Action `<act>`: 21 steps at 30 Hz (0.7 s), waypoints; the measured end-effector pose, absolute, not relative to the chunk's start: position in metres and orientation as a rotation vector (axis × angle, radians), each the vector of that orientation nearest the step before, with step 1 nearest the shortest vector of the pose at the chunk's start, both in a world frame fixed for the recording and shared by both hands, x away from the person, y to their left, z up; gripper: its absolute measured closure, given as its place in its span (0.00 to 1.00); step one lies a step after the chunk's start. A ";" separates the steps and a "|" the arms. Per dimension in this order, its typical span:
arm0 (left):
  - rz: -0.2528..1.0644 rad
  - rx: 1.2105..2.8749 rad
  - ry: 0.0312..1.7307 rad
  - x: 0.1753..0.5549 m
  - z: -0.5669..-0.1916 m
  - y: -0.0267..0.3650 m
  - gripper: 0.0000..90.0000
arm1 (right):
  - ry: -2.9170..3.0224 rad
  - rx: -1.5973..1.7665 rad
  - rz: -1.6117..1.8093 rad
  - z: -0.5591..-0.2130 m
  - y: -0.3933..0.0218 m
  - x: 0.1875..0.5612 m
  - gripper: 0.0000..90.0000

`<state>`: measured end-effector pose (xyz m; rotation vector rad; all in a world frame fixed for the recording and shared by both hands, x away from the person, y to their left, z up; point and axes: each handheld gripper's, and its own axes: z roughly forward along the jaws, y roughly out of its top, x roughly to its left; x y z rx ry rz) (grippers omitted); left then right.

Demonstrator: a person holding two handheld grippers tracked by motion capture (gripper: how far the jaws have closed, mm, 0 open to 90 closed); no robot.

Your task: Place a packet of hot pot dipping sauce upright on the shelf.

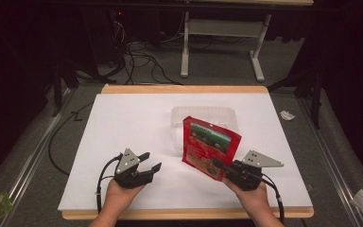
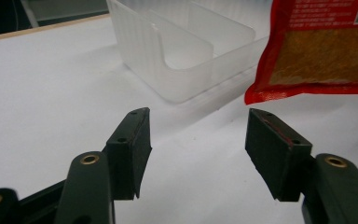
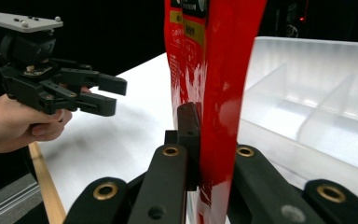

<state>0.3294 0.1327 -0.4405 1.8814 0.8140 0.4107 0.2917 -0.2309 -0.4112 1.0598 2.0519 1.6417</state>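
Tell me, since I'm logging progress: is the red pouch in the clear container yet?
Out. The red pouch hangs upright in the right gripper, in front of the clear container.

Around the white table sheet (image 1: 123,127)
Beyond it, a white table frame (image 1: 222,28) and cables (image 1: 142,61); crumpled paper (image 1: 287,115) lies to its right.

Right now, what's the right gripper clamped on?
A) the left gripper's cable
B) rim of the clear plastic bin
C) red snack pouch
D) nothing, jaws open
C: the right gripper is shut on the red snack pouch, holding it upright beside the clear plastic bin.
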 end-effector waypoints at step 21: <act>0.439 1.958 0.837 0.315 -0.444 0.151 0.41 | 1.886 1.134 1.605 -0.400 -0.285 0.282 0.99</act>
